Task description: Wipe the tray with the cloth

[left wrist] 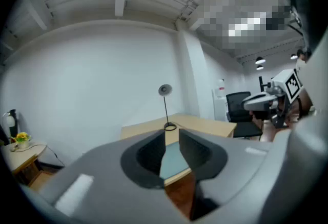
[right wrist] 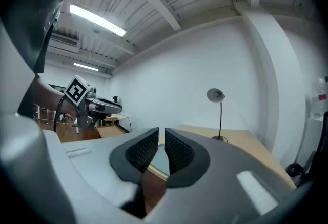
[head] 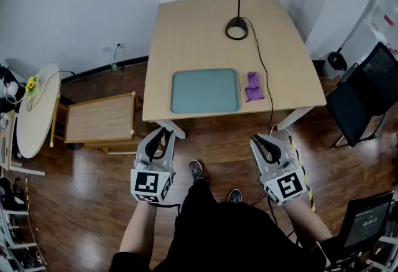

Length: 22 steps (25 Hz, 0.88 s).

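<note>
A teal tray (head: 205, 91) lies near the front edge of a light wooden table (head: 186, 28). A crumpled purple cloth (head: 254, 86) sits on the table just right of the tray. Both grippers hang over the floor in front of the table, short of its edge. My left gripper (head: 160, 134) is open with nothing between its jaws; in the left gripper view the tray (left wrist: 174, 164) shows through the gap of that gripper (left wrist: 171, 138). My right gripper (head: 266, 142) is shut and empty, with its pads (right wrist: 177, 151) almost together.
A black desk lamp (head: 237, 27) stands at the table's far side, and its cable (head: 266, 78) runs past the cloth and off the front edge. A low wooden table (head: 99, 118) and a round white table (head: 37, 109) stand to the left. A black chair (head: 367, 93) is at the right.
</note>
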### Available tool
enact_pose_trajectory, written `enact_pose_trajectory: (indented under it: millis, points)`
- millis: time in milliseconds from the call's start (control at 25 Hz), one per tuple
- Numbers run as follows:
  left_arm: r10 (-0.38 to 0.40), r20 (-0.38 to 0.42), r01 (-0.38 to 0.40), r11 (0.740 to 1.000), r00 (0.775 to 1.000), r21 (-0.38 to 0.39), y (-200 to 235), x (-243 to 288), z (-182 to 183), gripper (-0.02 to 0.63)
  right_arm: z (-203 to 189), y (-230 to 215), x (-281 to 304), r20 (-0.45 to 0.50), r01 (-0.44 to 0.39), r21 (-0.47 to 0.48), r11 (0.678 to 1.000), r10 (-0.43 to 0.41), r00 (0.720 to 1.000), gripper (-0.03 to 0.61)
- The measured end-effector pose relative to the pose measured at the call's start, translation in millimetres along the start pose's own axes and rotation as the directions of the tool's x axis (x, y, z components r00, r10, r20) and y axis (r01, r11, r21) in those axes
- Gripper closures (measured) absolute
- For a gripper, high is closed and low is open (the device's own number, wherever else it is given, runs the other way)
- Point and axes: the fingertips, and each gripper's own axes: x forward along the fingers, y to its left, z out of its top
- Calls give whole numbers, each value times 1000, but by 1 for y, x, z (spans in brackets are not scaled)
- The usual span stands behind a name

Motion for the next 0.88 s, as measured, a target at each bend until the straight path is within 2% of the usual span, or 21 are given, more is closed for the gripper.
enact_pose_trajectory:
  millis: [160,280,400,520,600,680,760,880]
  points:
    - [34,-136,-37,999,990,-15,82,73,-71,508,-51,-52,56,-132,104,69,992,-95,987,531]
    - [-5,-287,-10,999,958,-50,127,128,-131,506,-98,-87,95,-278,212,99,972,-178,944,517]
    - [-55,-440,26,997,896,-73,156,181,-187,483,-141,-131,127,-419,320,95,943,-253,872,472]
    - [-108,-555,42,991,825,-130,167,213,-227,483,-182,-176,141,-550,446,110,888,-319,772,415]
    - [-135,-601,33,983,788,-179,173,227,-246,483,-215,-202,146,-638,514,128,848,-326,697,383]
    - [-167,-628,20,972,760,-235,172,234,-259,485,-246,-219,152,-717,557,155,816,-295,632,363]
    - [-193,-642,11,961,742,-276,163,234,-267,485,-272,-229,156,-762,577,180,796,-258,594,348]
    - [-188,-666,-5,961,722,-276,152,231,-271,479,-294,-242,171,-777,568,205,797,-220,589,328]
